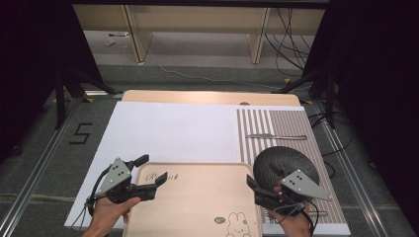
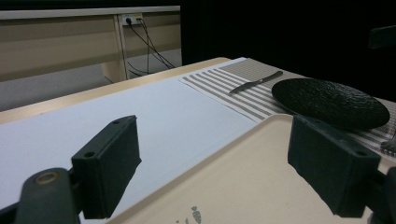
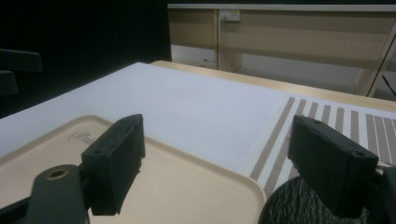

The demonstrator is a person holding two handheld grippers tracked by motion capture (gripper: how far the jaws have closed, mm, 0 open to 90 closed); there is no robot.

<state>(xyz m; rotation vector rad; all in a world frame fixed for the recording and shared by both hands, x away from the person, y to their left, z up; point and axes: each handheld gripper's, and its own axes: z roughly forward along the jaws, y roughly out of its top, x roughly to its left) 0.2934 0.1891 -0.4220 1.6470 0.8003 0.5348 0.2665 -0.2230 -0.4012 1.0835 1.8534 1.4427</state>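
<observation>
High view: left claw (image 1: pixel 151 174) is spread, straddling the left rim of the tray (image 1: pixel 197 207). Right claw (image 1: pixel 258 190) is spread over the tray's right rim and the plate (image 1: pixel 285 165). A knife (image 1: pixel 276 137) lies beyond on the striped mat (image 1: pixel 291 123).

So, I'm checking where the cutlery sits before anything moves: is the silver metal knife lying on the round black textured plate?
No, the silver metal knife lies on the striped placemat beyond the round black textured plate, apart from it.
</observation>
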